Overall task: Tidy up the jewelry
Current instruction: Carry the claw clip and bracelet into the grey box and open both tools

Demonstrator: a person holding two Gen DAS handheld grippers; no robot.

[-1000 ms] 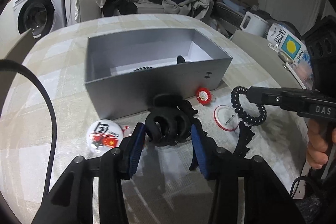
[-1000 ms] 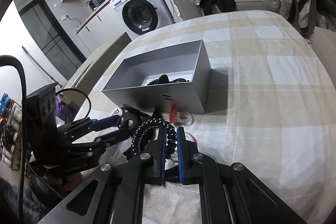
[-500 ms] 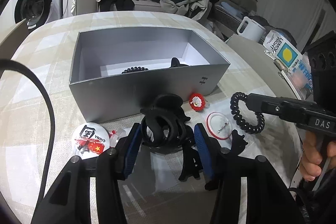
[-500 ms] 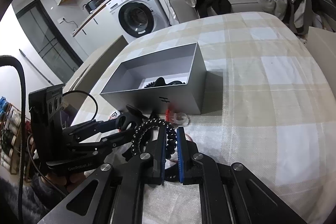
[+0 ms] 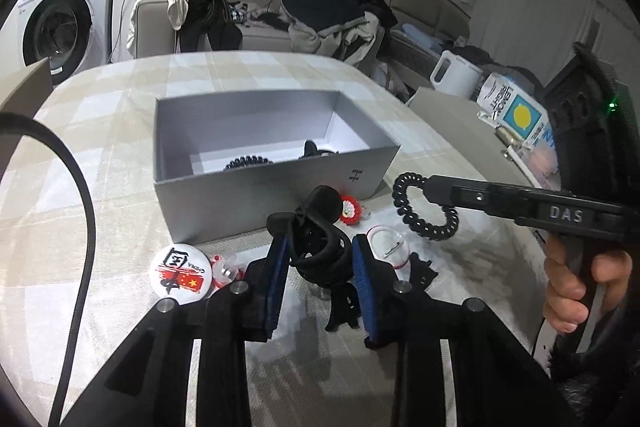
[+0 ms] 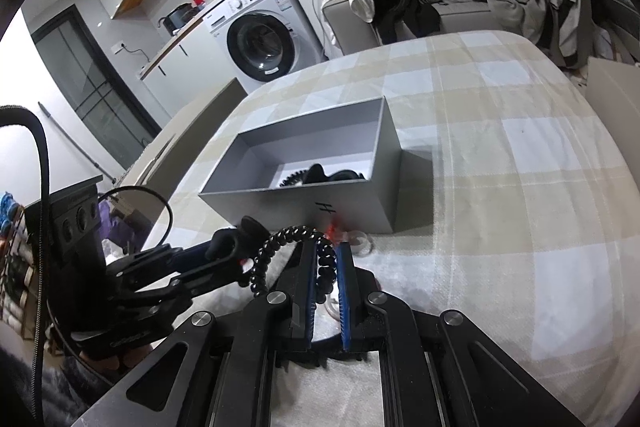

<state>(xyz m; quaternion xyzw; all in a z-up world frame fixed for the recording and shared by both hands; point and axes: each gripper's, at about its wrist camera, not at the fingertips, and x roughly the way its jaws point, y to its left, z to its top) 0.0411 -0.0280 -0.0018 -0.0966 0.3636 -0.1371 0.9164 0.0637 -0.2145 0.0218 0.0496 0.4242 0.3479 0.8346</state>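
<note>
My left gripper point(image 5: 320, 247) has a black claw clip point(image 5: 320, 223) between its blue pads; the jaws are closing and press on the clip, which is raised in front of the grey box point(image 5: 240, 203). My right gripper point(image 6: 326, 251) is shut on a black spiral hair tie point(image 6: 280, 239), which hangs above the cloth right of the box point(image 6: 360, 203). Inside the box lie another spiral tie point(image 5: 248, 162) and a dark item point(image 5: 310, 149). On the cloth lie a printed badge point(image 5: 182, 269), a red flower piece point(image 5: 350, 213), a clear badge point(image 5: 386, 247) and another black clip point(image 5: 344, 301).
The checked tablecloth point(image 6: 500, 187) stretches wide to the right of the box. A white kettle point(image 5: 456, 77) and a lemon tea carton point(image 5: 516, 111) stand on a side surface at right. A sofa with clothes point(image 5: 328, 11) and a washing machine point(image 5: 56, 27) lie beyond.
The left pads have drawn in onto the claw clip, and the clip has come up off the cloth. The right gripper with the spiral tie has hardly moved.
</note>
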